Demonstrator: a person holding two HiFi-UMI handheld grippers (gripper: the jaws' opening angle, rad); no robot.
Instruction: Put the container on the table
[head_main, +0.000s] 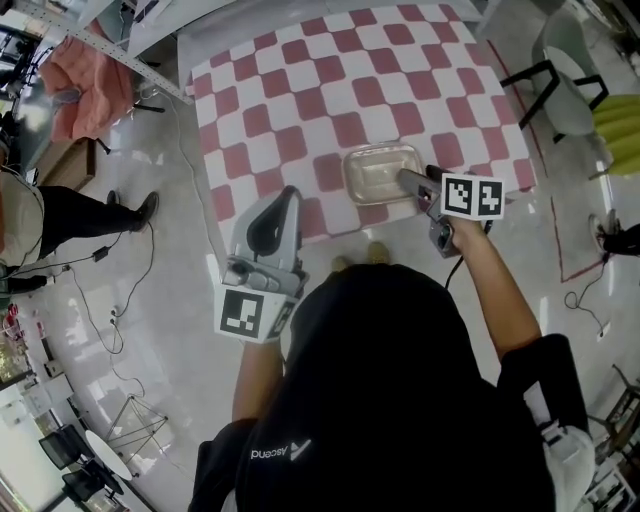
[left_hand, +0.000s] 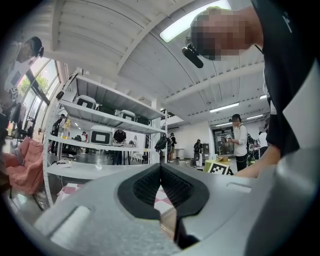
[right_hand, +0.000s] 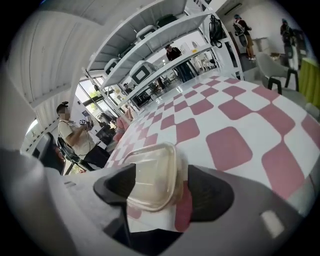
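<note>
The right gripper (right_hand: 162, 189) has its jaws spread wide, with the near rim of the container (right_hand: 150, 175) lying between them. A strip of checked cloth shows between the rim and the right pad, so the pads do not seem to press on it. The container is a clear, shallow, round-cornered plastic box, apparently empty. It sits flat on the desk (head_main: 300, 90), close to the near edge, so the placing looks done or nearly so. I judge it light and thin-walled, so a hard squeeze would flex it, and smooth enough to slide on the cloth if nudged. The rim or a short wall is the best place to take hold, with modest pressure. The left gripper (left_hand: 161, 170) is pressed together on nothing and held off the desk's near corner.
</note>
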